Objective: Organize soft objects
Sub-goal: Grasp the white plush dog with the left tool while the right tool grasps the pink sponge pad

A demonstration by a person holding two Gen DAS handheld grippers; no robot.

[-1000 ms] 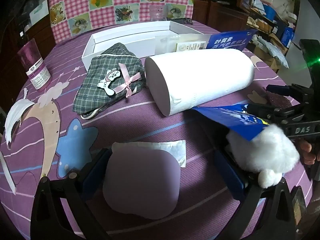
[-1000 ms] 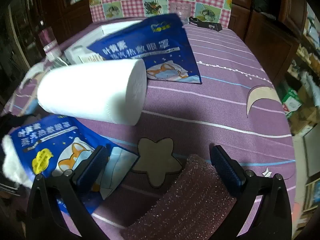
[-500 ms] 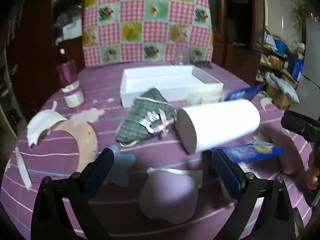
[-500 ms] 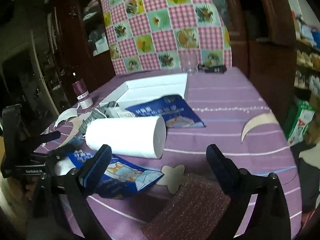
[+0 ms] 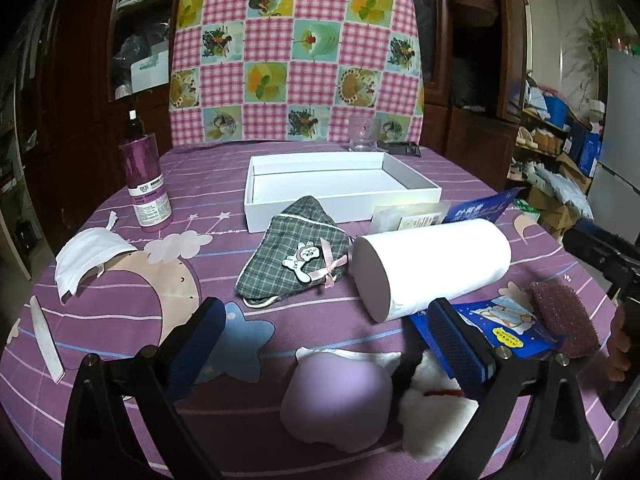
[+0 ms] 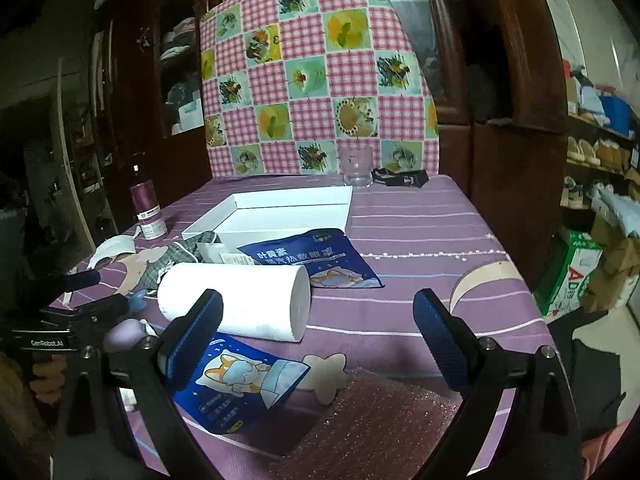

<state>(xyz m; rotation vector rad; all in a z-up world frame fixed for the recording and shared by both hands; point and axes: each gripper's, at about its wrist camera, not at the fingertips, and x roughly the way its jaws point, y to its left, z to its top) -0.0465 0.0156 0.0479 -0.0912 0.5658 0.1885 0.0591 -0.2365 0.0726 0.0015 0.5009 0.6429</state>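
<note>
My left gripper (image 5: 328,340) is open above a lilac soft pad (image 5: 336,404), with a white fluffy wad (image 5: 432,412) just to the right of the pad. Beyond them lie a white paper roll (image 5: 432,264) on its side and a green plaid pouch (image 5: 296,260) with a pink bow. My right gripper (image 6: 318,336) is also open and holds nothing. It hovers over a blue eye-mask packet (image 6: 236,384) and a pink sponge (image 6: 368,428). A second blue packet (image 6: 312,260) lies behind the roll (image 6: 236,304). An open white box (image 5: 336,184) stands further back.
A purple bottle (image 5: 146,184) and a white face mask (image 5: 88,256) are at the left. A clear glass (image 5: 362,134) and a dark strap (image 6: 400,178) sit at the table's far edge. A checked cushion (image 5: 296,48) stands behind the table. Cluttered shelves are at the right.
Both grippers have risen and tilted up from the table, so both views now take in the whole tabletop. The white fluffy wad now lies beside the lilac pad.
</note>
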